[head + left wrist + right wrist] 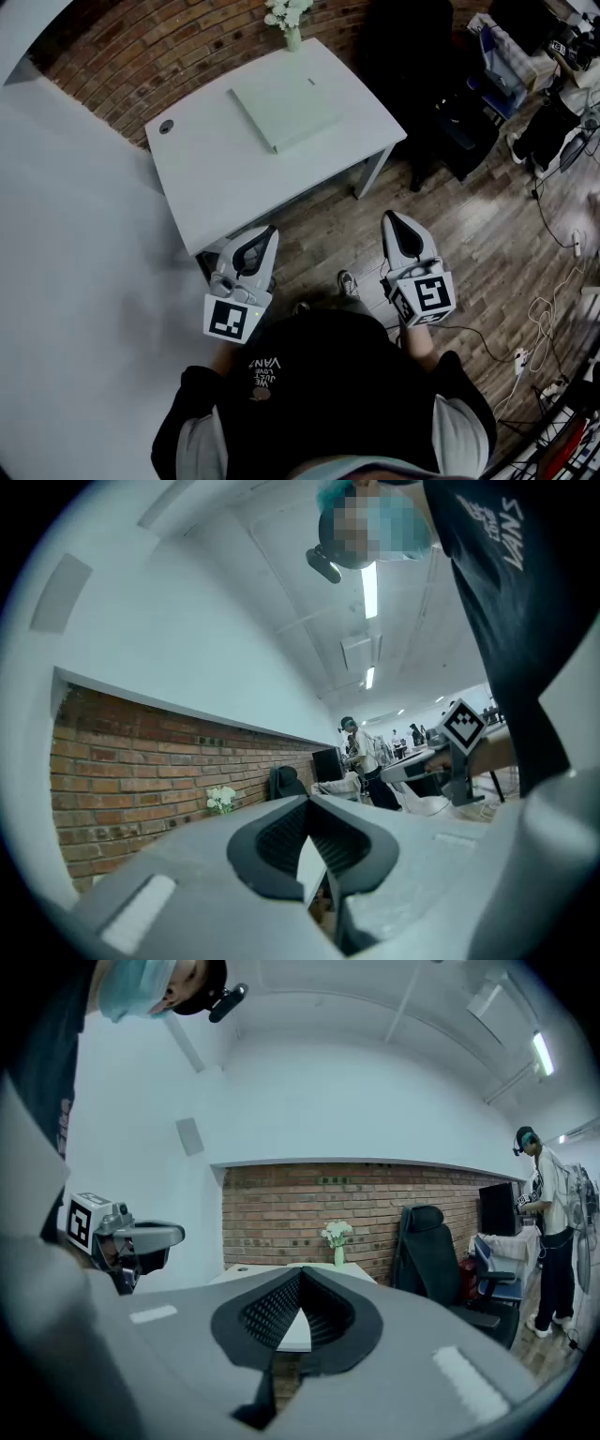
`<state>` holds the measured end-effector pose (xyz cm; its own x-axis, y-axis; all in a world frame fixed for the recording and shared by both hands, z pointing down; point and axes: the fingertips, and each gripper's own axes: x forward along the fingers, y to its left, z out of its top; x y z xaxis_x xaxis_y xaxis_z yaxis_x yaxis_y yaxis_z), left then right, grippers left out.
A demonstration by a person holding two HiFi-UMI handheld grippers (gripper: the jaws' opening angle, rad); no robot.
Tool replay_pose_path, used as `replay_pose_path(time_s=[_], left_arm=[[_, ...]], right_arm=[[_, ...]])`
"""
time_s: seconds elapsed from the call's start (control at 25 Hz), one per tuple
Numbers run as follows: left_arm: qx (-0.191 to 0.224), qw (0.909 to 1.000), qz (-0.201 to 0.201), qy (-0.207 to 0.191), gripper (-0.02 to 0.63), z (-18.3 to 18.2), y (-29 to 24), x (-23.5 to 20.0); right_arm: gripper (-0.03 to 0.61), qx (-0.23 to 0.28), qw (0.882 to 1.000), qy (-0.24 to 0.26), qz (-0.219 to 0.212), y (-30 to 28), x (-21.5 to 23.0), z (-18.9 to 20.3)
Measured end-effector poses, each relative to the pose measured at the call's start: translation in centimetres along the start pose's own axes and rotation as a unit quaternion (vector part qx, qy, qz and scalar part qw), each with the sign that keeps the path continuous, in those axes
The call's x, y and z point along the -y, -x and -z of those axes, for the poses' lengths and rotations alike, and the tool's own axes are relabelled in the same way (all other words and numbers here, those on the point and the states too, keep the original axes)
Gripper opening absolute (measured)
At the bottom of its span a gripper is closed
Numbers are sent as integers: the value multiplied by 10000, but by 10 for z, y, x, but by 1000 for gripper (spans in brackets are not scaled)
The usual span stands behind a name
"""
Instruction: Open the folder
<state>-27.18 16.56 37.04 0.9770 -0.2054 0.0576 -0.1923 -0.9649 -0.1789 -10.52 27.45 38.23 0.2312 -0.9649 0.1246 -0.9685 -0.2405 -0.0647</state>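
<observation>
A pale green folder point(285, 110) lies closed and flat on the white table point(197, 164), toward its far right half. Both grippers hang in front of the person's chest, short of the table's near edge and well away from the folder. The left gripper point(262, 234) is shut with nothing between its jaws; its tips meet in the left gripper view point(307, 799). The right gripper point(392, 219) is likewise shut and empty, over the wooden floor, its tips together in the right gripper view point(302, 1271).
A vase of white flowers point(290, 17) stands at the table's far edge by the brick wall. A black office chair point(424, 1246) sits right of the table, with bags and cables on the floor beyond. Another person point(553, 1232) stands at the far right.
</observation>
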Motion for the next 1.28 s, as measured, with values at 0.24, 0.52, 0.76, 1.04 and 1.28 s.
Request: replay_pose_path(time_s=[0.24, 0.52, 0.76, 1.04, 1.28], left_arm=[[16, 9999, -123, -52, 0, -1, -28, 1], [0, 9981, -620, -45, 0, -7, -63, 1], [-178, 9933, -1140, -25, 0, -1, -91, 4], [-380, 9894, -1402, -45, 0, 2, -114, 8], [-427, 9894, -1387, -6, 0, 8, -137, -2]], right_arm=[[-2, 100, 9994, -90, -310, -14, 22, -2], [-2, 44, 9978, -148, -642, -34, 63, -6], [-2, 119, 9923, -122, -1230, -50, 93, -11], [-2, -9, 9874, -35, -1580, -69, 120, -10], [-2, -140, 9871, -68, -1594, -93, 133, -3]])
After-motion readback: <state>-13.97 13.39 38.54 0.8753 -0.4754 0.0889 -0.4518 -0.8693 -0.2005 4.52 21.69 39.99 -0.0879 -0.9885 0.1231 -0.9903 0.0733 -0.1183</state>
